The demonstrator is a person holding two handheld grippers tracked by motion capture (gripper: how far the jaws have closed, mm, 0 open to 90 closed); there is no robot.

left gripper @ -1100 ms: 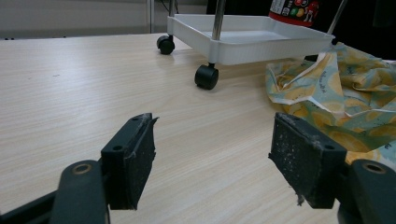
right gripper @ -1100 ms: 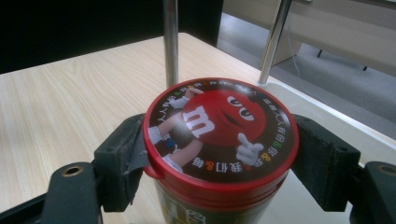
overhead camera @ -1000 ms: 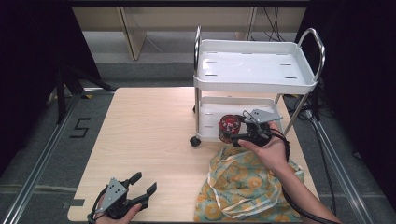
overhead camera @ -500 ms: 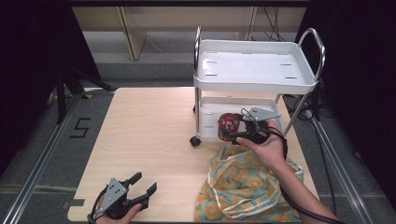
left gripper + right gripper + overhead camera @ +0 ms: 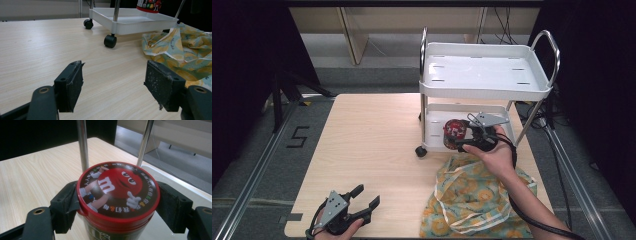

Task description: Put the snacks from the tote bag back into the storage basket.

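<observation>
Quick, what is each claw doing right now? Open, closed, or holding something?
Left claw: open, holding nothing, low over the table.
Right claw: closed on the red-lidded candy can, at the cart's lower shelf.

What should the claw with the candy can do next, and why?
Probably lower the can onto the cart's bottom tray, then open. The right claw grips it upright just above that tray, between the posts, so a short drop should seat it.

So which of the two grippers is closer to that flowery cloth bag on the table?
The right. The right gripper holds a red-lidded candy tub over the cart's lower shelf, just beyond the cloth bag. The left gripper sits open near the table's front edge, well to the bag's left.
</observation>
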